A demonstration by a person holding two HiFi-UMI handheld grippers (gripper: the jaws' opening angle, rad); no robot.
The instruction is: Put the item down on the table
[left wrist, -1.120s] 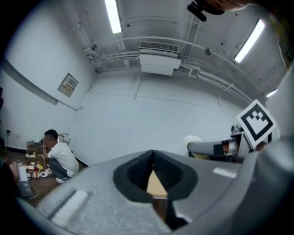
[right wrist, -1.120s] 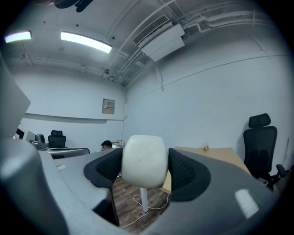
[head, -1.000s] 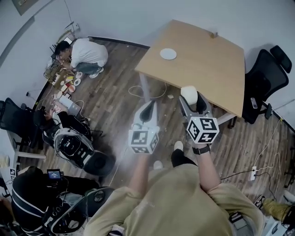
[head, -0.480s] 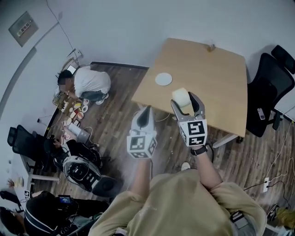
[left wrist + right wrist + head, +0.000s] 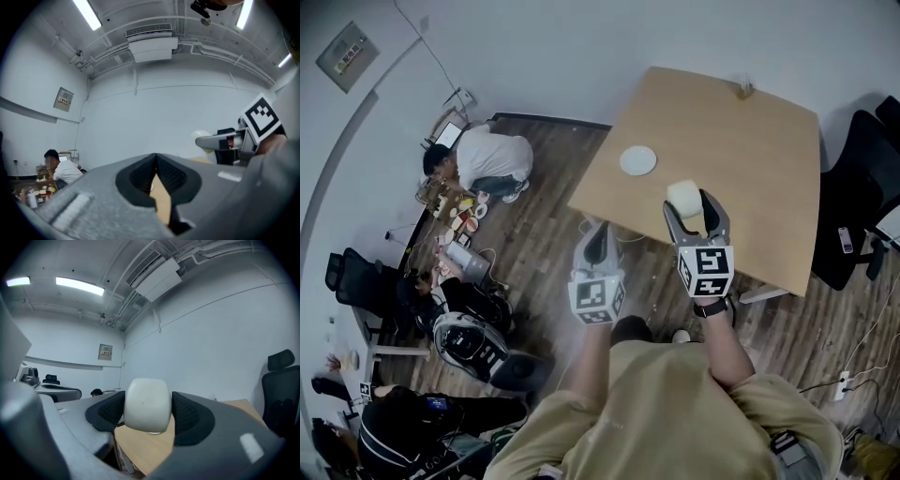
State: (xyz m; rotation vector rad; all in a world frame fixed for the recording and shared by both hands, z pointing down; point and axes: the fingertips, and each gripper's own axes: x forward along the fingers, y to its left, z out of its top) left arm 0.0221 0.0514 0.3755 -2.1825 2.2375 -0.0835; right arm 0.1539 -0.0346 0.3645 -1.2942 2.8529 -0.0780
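Note:
My right gripper (image 5: 692, 208) is shut on a rounded cream-white item (image 5: 684, 198), held in the air over the near edge of the wooden table (image 5: 750, 150). In the right gripper view the same white item (image 5: 146, 405) fills the gap between the two dark pads (image 5: 190, 416), with the tabletop (image 5: 145, 451) below it. My left gripper (image 5: 598, 236) hangs beside it over the floor, left of the table corner, jaws shut with nothing between them (image 5: 157, 173).
A white round plate (image 5: 637, 160) lies on the table's left part and a small object (image 5: 743, 89) stands at its far edge. A black office chair (image 5: 862, 187) is at the right. People and gear crowd the floor (image 5: 469, 272) at the left.
The view has shifted and the right gripper with the white item has stayed over the table's near edge, slightly further right. The left gripper keeps its place beside it.

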